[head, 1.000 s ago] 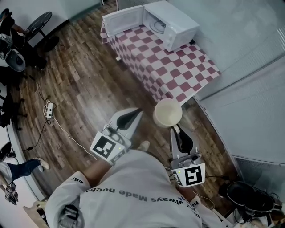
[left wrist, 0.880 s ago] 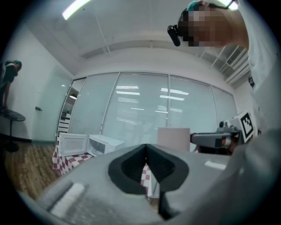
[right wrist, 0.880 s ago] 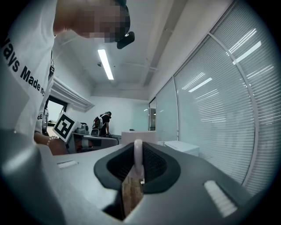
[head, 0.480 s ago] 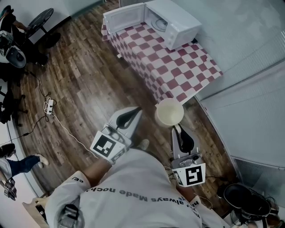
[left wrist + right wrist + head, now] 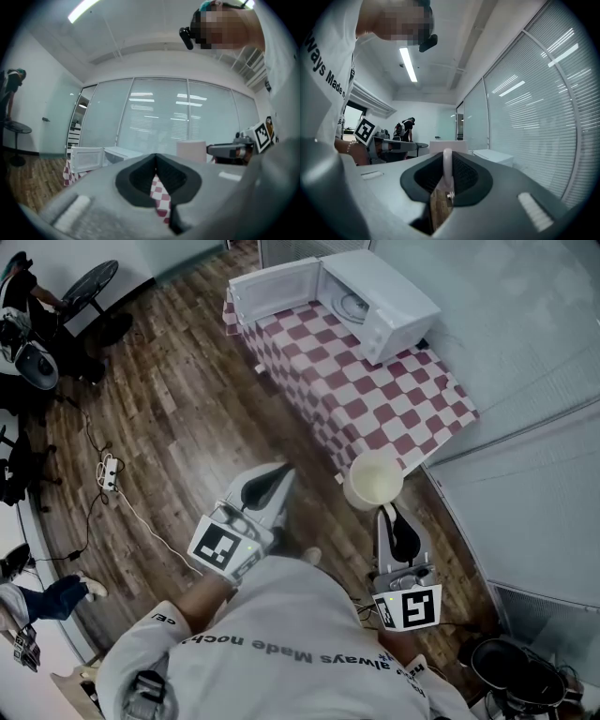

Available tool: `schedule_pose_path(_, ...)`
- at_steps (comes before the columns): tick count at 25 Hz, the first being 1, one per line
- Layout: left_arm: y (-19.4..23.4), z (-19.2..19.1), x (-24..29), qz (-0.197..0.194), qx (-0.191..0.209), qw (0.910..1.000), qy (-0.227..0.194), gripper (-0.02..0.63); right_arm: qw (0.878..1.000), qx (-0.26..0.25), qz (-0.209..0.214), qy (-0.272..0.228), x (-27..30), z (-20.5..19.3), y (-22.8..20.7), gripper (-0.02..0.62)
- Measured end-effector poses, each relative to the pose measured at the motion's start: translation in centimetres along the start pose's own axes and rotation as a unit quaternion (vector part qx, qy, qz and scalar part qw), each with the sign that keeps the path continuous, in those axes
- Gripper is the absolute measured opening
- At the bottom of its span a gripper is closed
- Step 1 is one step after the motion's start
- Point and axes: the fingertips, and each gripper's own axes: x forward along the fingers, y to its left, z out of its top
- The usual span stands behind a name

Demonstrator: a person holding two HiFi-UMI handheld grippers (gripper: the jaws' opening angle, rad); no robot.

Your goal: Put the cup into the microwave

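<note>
In the head view a cream cup (image 5: pixel 374 480) hangs in the air just off the near corner of the checked table (image 5: pixel 375 399). My right gripper (image 5: pixel 386 511) is shut on the cup's handle (image 5: pixel 447 169), which stands upright between the jaws in the right gripper view. The white microwave (image 5: pixel 384 304) sits at the table's far end with its door (image 5: pixel 274 291) swung open to the left. My left gripper (image 5: pixel 283 472) is shut on nothing, level with the cup and to its left. From the left gripper view the cup (image 5: pixel 191 151) and microwave (image 5: pixel 117 153) show ahead.
A wooden floor (image 5: pixel 187 418) lies left of the table, with a power strip (image 5: pixel 109 472) and its cable on it. A glass wall with blinds (image 5: pixel 534 474) runs close along the right. Black gear (image 5: pixel 520 667) sits at the bottom right. A person stands at the far left.
The cup and my right gripper have drifted right and a little nearer the table's near corner. The left gripper has kept its place beside them.
</note>
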Motion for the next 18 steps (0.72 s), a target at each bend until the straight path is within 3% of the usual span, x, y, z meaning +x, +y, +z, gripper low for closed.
schedule_pose_path(11, 13.6, 2.3, 0.9, 0.005, 0.017, 0.9998, -0.006, 0.005, 0.999, -0.004, -0.045, -0.009, 11.6, 0.8, -0.1, 0.043)
schedule_pose_path(18, 17.8, 2.8, 1.1, 0.005, 0.017, 0.9998, -0.013, 0.005, 0.998, -0.005, -0.058, -0.007, 15.2, 0.8, 0.5, 0.043)
